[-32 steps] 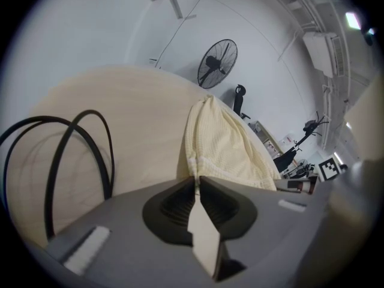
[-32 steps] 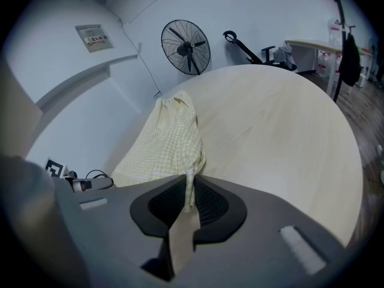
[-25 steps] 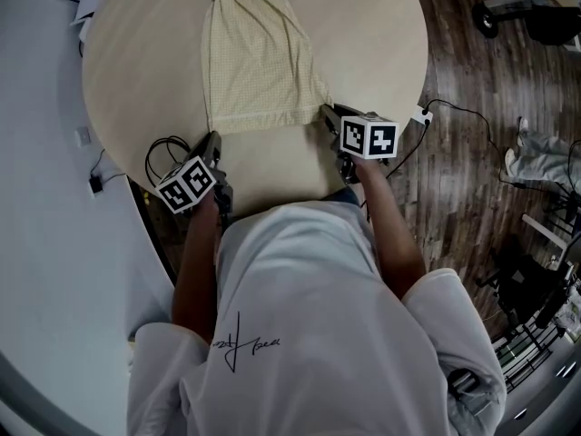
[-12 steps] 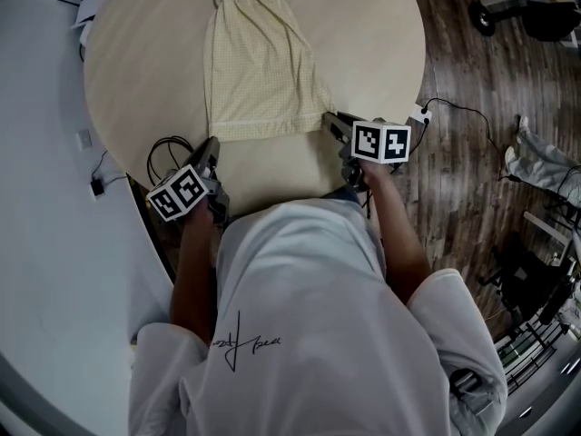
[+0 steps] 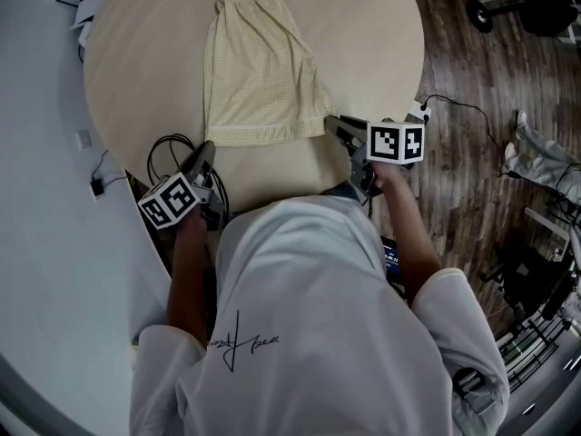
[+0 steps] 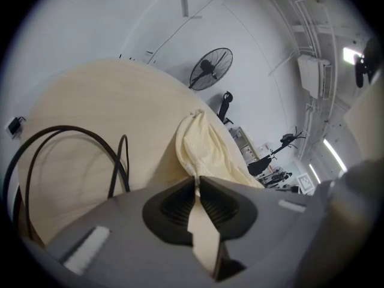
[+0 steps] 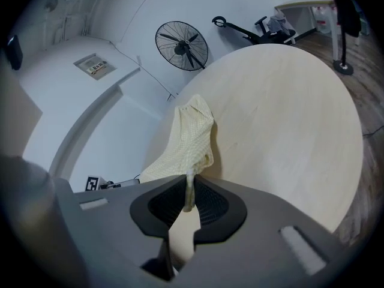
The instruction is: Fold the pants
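Pale yellow, finely checked pants (image 5: 259, 71) lie flat on the round wooden desk (image 5: 363, 44), gathered end far, wide hem toward the person. The head view puts the left tool (image 5: 205, 150) at the hem's left corner and the right tool (image 5: 334, 123) at its right corner, but not the grip itself. The 2 gripper views do show it: each tool's jaws stand narrow, pinching a fold of the yellow cloth. Those views alone show a standing fan (image 7: 181, 45) by the white wall.
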### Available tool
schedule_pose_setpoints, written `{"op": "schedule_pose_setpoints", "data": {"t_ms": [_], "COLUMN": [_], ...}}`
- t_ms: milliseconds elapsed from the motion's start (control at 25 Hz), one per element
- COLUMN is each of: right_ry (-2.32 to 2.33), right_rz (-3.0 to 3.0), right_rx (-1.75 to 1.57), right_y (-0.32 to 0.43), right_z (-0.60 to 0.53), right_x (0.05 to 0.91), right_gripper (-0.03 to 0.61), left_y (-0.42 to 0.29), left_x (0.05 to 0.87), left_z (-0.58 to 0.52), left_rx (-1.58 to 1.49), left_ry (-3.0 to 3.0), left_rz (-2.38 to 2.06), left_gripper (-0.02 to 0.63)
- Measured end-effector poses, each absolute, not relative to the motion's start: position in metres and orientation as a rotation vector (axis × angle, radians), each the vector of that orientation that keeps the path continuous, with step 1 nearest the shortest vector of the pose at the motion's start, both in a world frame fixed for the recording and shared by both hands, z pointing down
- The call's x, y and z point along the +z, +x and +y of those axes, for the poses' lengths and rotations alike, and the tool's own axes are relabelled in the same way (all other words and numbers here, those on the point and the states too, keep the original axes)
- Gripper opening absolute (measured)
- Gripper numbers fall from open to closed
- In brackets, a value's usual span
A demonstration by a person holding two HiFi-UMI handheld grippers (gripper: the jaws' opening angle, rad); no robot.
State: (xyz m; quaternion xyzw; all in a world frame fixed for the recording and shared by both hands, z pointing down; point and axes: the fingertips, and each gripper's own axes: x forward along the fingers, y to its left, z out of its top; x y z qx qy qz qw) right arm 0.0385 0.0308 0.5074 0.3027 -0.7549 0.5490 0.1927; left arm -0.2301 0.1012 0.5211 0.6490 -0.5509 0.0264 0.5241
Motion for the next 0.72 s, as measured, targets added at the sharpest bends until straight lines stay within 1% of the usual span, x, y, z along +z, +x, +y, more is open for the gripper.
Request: {"op": "schedule_pose_setpoints", "data": {"t_ms": [200,720], "right_ry": [0.8,0.679], "right_rz": [-2.137,-2.149], "right_rx": [1.625,1.614], "right_y": [0.037,0.032], "right_z": [0.032,0.013], "right_x": [0.497,0.473], "right_gripper": [0.034,0.034], "left_y": [-0.234,-0.235], "left_x": [0.511,0.479], "left_z": [0.098,0.068], "left_rx": [0.028,-0.001], "left_ry": [1.557,1.612], "left_rz": [-1.291,-1.285], "left_gripper": [0.083,0.083]}}
